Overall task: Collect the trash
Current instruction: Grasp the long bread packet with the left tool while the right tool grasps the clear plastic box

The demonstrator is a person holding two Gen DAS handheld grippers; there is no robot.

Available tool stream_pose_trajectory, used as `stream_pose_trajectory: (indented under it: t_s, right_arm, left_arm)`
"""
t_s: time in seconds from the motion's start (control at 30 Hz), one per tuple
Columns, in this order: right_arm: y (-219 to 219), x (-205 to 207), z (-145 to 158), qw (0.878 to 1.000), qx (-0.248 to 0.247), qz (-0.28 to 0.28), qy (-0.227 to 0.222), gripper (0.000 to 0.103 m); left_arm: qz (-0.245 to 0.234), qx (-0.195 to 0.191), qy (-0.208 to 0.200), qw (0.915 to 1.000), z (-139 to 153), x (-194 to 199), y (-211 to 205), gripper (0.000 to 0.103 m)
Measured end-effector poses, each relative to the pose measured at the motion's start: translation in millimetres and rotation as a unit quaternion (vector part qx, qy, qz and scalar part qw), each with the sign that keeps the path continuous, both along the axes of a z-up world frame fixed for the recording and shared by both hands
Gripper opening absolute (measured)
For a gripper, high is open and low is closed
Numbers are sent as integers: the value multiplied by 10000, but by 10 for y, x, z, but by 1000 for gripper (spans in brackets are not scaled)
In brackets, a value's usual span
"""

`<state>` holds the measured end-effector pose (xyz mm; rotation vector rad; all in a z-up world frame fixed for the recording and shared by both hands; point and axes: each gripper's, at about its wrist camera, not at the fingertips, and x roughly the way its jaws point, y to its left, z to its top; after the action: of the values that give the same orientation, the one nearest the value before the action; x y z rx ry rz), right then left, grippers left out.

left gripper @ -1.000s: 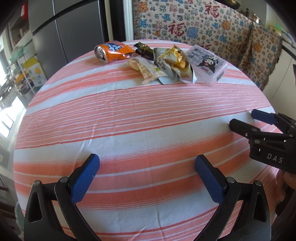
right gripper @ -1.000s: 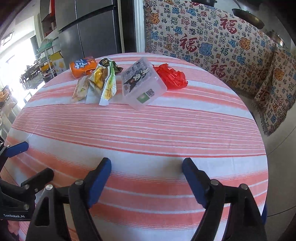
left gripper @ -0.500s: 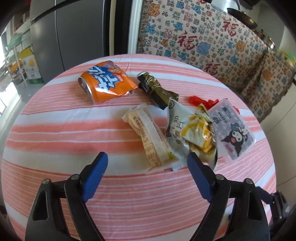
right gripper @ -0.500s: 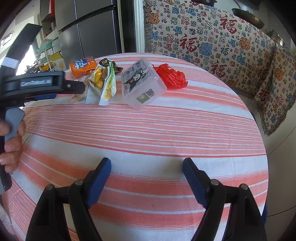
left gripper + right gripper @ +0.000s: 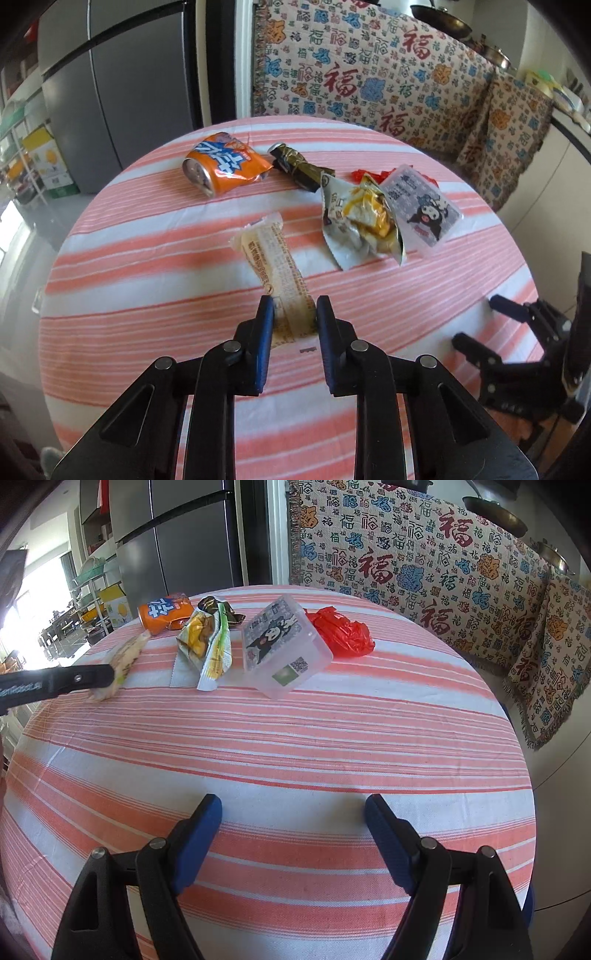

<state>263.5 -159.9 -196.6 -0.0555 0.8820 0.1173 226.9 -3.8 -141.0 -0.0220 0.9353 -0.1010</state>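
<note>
Wrapper (image 5: 275,273) lengthwise between left gripper (image 5: 293,314) fingers

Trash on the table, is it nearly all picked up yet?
Not nearly. Nothing looks collected so far. The left gripper is shut on the pale wrapper. The orange can, dark wrapper, yellow snack bag, plastic box and red bag remain. The right gripper is open.

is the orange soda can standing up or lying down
Lying down. The orange can rests on its side on the striped tablecloth, crushed, with its round end facing sideways.
</note>
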Motion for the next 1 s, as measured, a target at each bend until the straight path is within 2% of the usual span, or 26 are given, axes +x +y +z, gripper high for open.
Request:
stream_pose_trajectory:
  t_s: [0.23, 0.53, 0.57, 0.6, 0.67, 0.8, 0.83, 0.87, 1.0]
  right_arm:
    - [2, 4, 1, 10000, -2, -3, 1, 82]
    - [10, 13, 0, 10000, -34, -73, 14, 82]
    - [12, 12, -1, 10000, -36, -74, 14, 82]
    - [8, 28, 0, 10000, -42, -76, 13, 82]
    - [8, 15, 1, 9999, -59, -81, 9, 82]
    - [5, 22, 3, 10000, -35, -85, 14, 82]
    - [2, 44, 10, 10000, -43, -76, 9, 82]
    - [12, 56, 22, 9999, -77, -74, -42, 82]
    - [205, 218, 217, 9973, -473, 143, -547, 82]
  left_arm:
    - [51, 190, 32, 9998, -3, -280, 72, 23]
    - [196, 91, 106, 9997, -111, -285, 123, 25]
    - [217, 83, 114, 9997, -138, -281, 133, 36]
    - [243, 76, 129, 9996, -169, -271, 138, 59]
    - [300, 9, 103, 9995, -237, -272, 164, 82]
    - [237, -137, 252, 9993, -410, -229, 211, 86]
    - [208, -95, 127, 9997, -410, -236, 216, 88]
    - [219, -79, 178, 9996, -429, -218, 227, 91]
    - [199, -236, 155, 9994, -436, -206, 273, 93]
